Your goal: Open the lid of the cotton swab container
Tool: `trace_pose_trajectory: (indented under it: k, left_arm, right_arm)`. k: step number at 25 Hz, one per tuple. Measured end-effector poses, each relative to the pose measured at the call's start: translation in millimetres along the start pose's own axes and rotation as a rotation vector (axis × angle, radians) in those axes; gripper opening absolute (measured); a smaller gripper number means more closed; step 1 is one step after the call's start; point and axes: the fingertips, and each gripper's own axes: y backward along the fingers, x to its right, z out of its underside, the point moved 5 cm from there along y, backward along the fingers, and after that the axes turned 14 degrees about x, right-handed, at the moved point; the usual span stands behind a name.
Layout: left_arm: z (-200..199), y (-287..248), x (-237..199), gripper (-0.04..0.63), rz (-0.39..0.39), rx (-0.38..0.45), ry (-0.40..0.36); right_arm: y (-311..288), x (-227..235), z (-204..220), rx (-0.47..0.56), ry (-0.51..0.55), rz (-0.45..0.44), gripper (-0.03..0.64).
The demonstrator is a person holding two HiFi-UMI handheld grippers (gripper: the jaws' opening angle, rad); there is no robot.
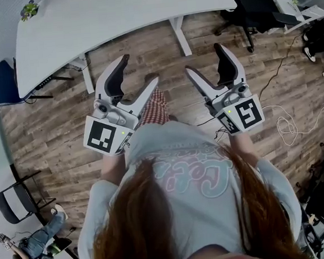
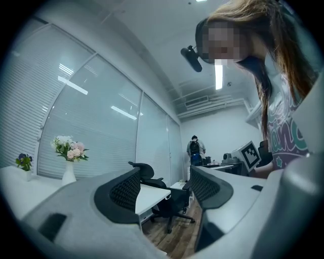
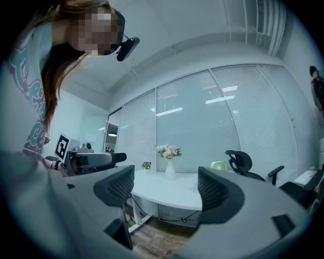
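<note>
**Head view**
- Left gripper [image 1: 140, 70]: I held it out in front of me over the floor [image 1: 55, 135]. Its jaws stood wide apart with nothing between them. I judged it a carrying pose, since nothing lay within reach to grasp.
- Right gripper [image 1: 202, 57]: it was level with the left and well apart from it. Its jaws were spread too, and empty.
- Table [image 1: 113, 17]: it was white and stood ahead of me, beyond both tools, with a small plant [image 1: 29, 9] at its far left corner.
- Container: I could not make it out on the table or on the floor.

**Left gripper view**
- Left gripper [image 2: 164, 184]: the jaws were parted and framed only a distant chair [image 2: 162, 200]. The tool pointed across the room, not at any work.
- Flowers [image 2: 69, 149]: they stood in a vase to the left, by the window blinds.
- Container: none was in view.

**Right gripper view**
- Right gripper [image 3: 166, 184]: the jaws were parted and framed the table [image 3: 167, 195] and the flowers [image 3: 168, 152] on it.
- Left gripper [image 3: 93, 161]: it showed at the left, near my sleeve.
- Container: it was absent here as well.

**Judgement**
- The lid work had not begun, and the container had yet to be found.
- Both tools were spread ready, I took it, so that one could steady the body and the other lift the lid.
</note>
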Motion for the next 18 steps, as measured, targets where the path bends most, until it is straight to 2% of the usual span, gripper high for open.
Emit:
trace_pose_trajectory:
  k: [7,18]
  left_arm:
    - [13.8,-26.4,-27.0,0.279,0.038,0.007,0.014]
    - [49.6,-83.5,-96.3,0.279,0.069,0.011,0.022]
  right_arm:
    - [-19.8,19.7,7.5,-0.012,0.023,0.01,0.38]
    - [-84.3,74.8,36.6,-0.006,0.033,0.038,0.38]
